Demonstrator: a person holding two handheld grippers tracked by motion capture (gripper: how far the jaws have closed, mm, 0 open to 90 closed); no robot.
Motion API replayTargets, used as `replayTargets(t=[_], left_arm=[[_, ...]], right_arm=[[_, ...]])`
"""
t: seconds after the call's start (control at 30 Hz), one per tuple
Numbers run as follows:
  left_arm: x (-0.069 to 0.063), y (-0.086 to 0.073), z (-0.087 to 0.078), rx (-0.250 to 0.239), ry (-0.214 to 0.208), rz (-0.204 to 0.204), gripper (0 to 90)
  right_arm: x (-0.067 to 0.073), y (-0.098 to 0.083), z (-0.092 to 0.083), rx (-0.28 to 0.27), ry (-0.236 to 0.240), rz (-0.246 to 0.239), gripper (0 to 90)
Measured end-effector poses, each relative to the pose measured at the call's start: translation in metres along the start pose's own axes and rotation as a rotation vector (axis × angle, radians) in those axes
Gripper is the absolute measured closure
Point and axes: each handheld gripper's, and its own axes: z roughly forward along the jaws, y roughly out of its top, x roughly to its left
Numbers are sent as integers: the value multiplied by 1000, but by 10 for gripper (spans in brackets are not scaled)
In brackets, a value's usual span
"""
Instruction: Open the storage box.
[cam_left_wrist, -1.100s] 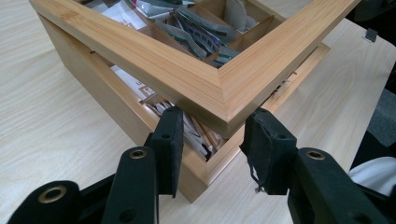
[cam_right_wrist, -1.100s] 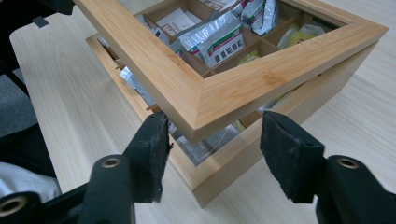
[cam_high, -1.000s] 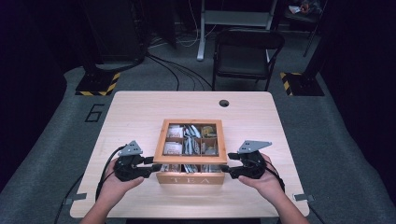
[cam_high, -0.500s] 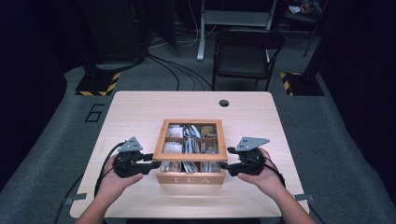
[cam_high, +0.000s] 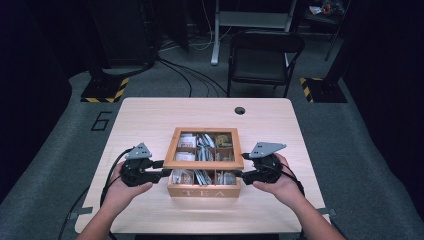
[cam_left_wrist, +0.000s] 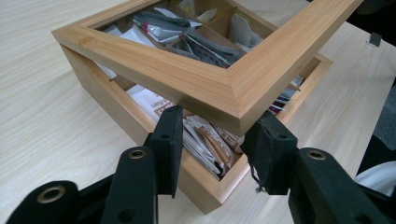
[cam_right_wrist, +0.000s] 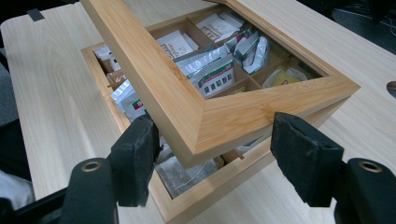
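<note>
A wooden tea box (cam_high: 204, 190) marked TEA stands at the middle of the table, with several compartments of tea bags (cam_right_wrist: 212, 74). Its windowed lid (cam_high: 204, 163) is tilted up at the front, and the packets show in the gap beneath it. My left gripper (cam_high: 164, 169) grips the lid's front left corner. In the left gripper view the lid (cam_left_wrist: 224, 79) wedges between the pads of the gripper (cam_left_wrist: 218, 123). My right gripper (cam_high: 239, 173) holds the front right corner, the lid (cam_right_wrist: 154, 79) sitting between the pads of the gripper (cam_right_wrist: 217, 126). Both sets of jaws have just been opening slightly around the lid.
The light wooden table (cam_high: 150, 120) has a cable hole (cam_high: 240, 110) at the back. A black chair (cam_high: 265, 55) stands behind the table, and cables run over the grey floor. The person's hands come in from the near edge, with bare tabletop on both sides of the box.
The lid's front edge has lifted a little higher off the box, with both grippers rising slightly at its corners. The hands have otherwise stayed in place.
</note>
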Motion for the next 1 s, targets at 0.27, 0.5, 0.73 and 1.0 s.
replayTargets(t=[0.27, 0.5, 0.73, 1.0], left_arm=[[5, 5, -2, -64, 47, 44, 436], [6, 13, -6, -88, 38, 66, 426], [3, 23, -6, -86, 46, 117, 431], [11, 34, -9, -81, 28, 114, 445]], right_arm=[[-4, 9, -4, 3, 9, 13, 342], [-11, 18, -8, -8, 25, 34, 353], [-13, 23, -10, -5, 26, 45, 361], [-19, 28, -13, -31, 37, 53, 383]])
